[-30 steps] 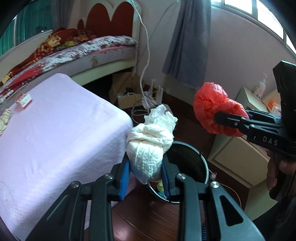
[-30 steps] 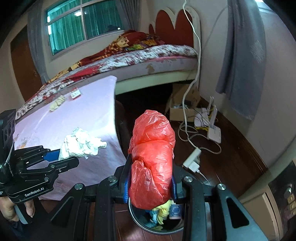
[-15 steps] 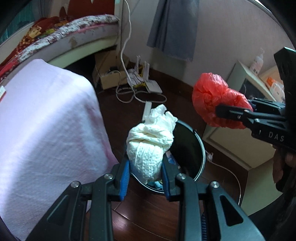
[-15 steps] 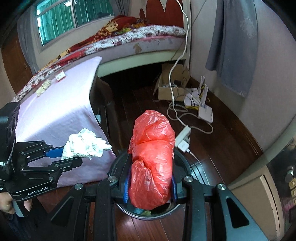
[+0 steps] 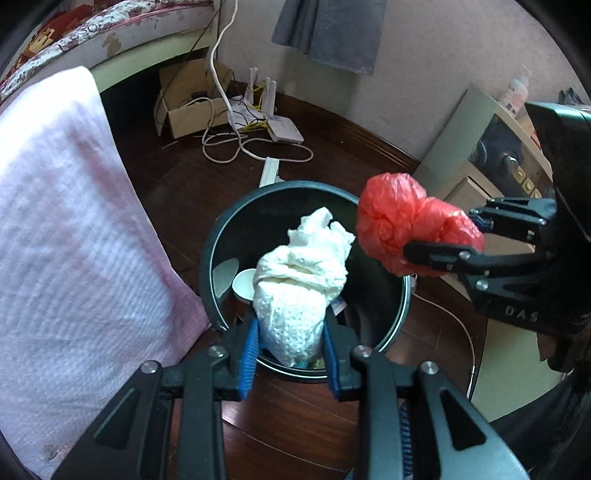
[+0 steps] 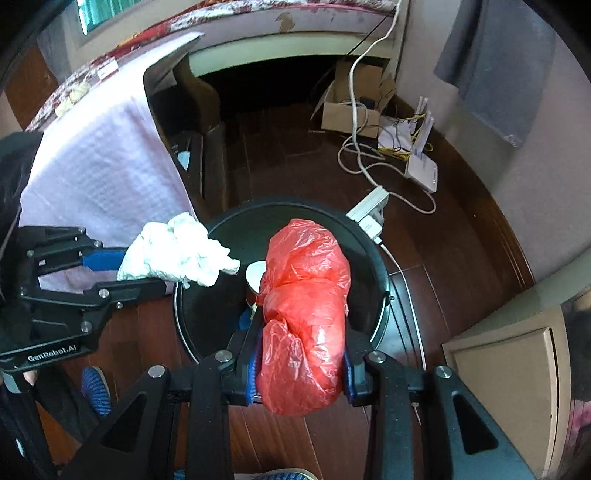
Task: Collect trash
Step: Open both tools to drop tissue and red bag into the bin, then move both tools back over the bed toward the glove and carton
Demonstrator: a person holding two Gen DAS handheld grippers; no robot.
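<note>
- Trash first: crumpled white paper-towel wad (image 5: 301, 291) pinched between my left gripper (image 5: 290, 352) blue pads, held over the mouth of the round black trash bin (image 5: 212, 251).
- Crumpled red plastic bag (image 6: 303, 314) clamped in my right gripper (image 6: 299, 373), jaws closed on its lower half, bag sticking up past the tips.
- Both items hang above the bin opening; neither touches the rim as far as I can see.
- From the right wrist view, left gripper (image 6: 144, 271) comes in from the side, white wad (image 6: 177, 254) over the bin's near-left rim (image 6: 380, 280).
- From the left wrist view, right gripper (image 5: 441, 236) enters from the right, red bag (image 5: 402, 229) over the bin's right edge.
- Bin contents: white paper cup (image 5: 243, 284) plus small scraps at the bottom, too dim to identify.
- Bin stands on dark wooden floor (image 5: 280, 424), just beside a table draped in pink cloth (image 5: 62, 229).
- Behind the bin: white power strip (image 6: 369, 210) near the rim, white cables (image 5: 225, 147), white router with antennas (image 5: 273, 118), open cardboard box (image 5: 184, 99).
- Grey curtain (image 5: 328, 29) hangs on the wall; beige cabinet (image 6: 506, 373) to the right.
</note>
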